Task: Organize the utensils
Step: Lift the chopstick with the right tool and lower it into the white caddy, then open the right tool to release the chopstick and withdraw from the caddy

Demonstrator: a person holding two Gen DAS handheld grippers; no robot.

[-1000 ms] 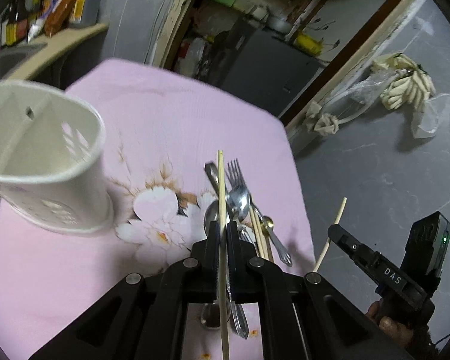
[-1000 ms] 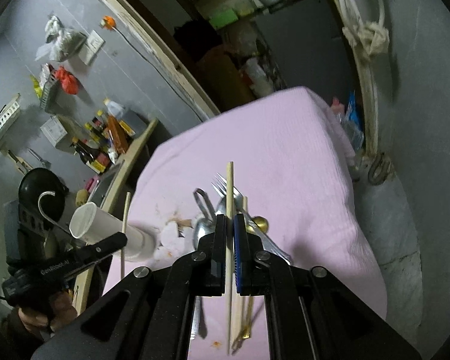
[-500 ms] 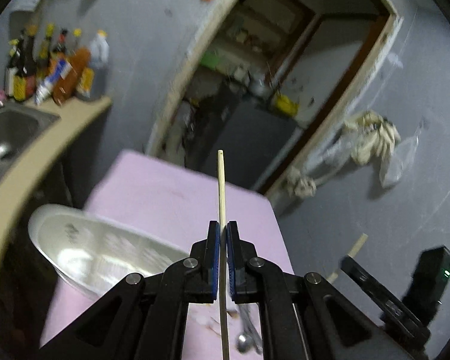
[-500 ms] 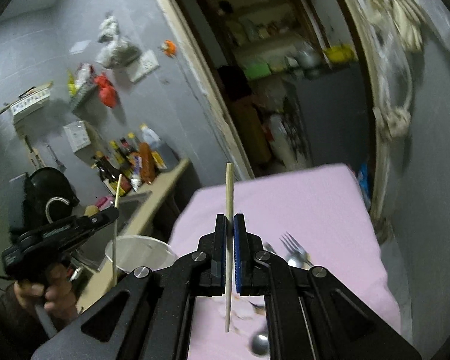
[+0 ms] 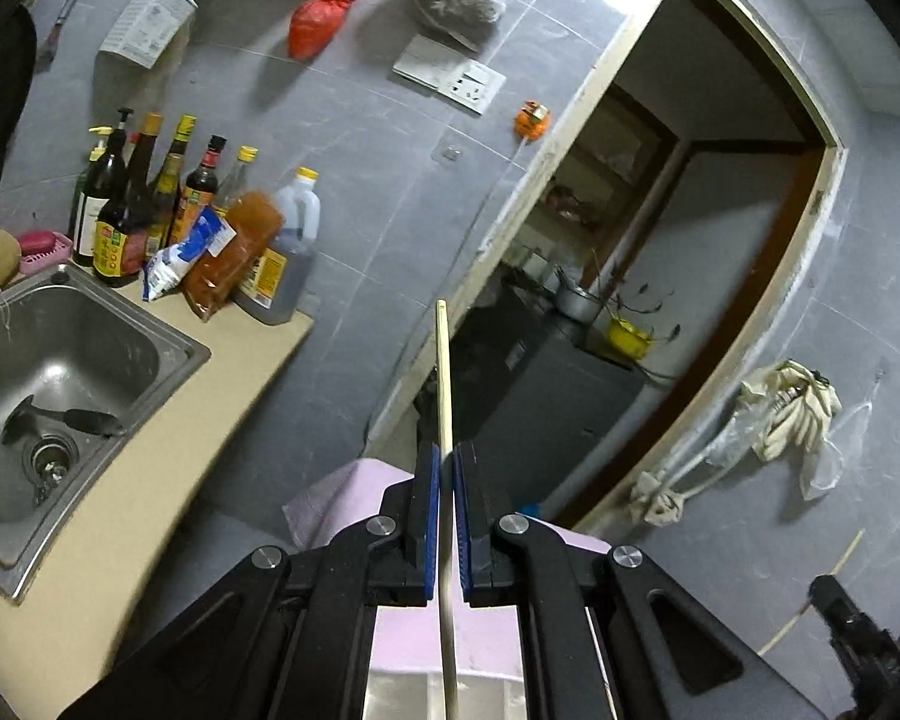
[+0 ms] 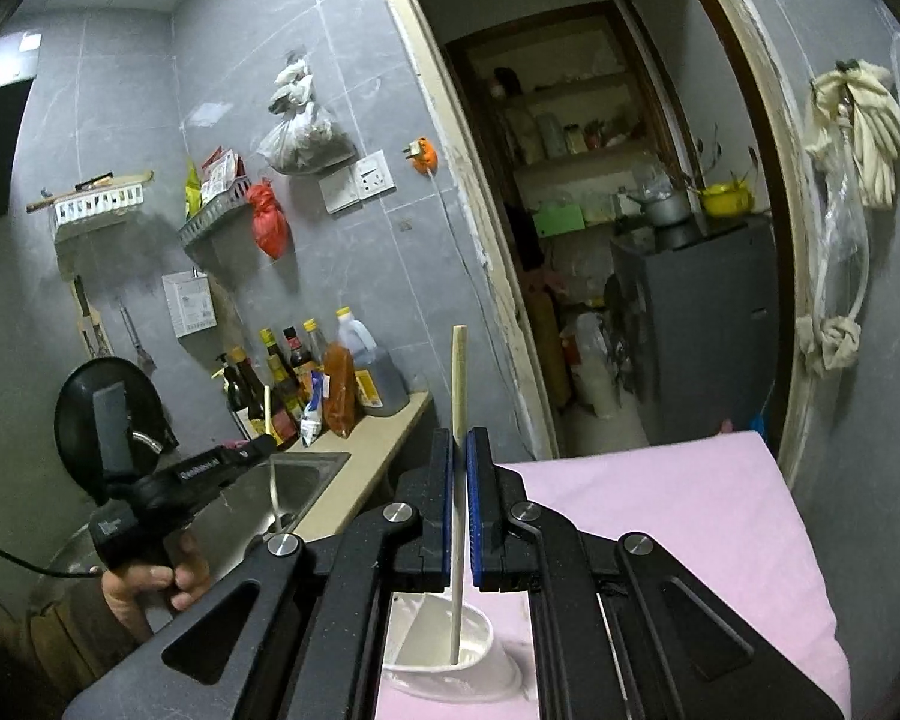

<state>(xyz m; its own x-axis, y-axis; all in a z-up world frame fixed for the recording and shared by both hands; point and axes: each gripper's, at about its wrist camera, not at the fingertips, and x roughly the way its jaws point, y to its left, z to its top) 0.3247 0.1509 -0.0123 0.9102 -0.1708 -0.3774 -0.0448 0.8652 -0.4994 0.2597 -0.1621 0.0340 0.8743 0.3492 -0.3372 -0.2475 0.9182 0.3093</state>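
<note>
Over the pink cloth, both tongs (left, right) each grip a chopstick.

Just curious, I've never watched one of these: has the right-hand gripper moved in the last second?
Yes. The right gripper has tilted upward: a second ago it looked down on the pink tablecloth, now mostly at the doorway. Its chopstick hangs over the white holder.
</note>
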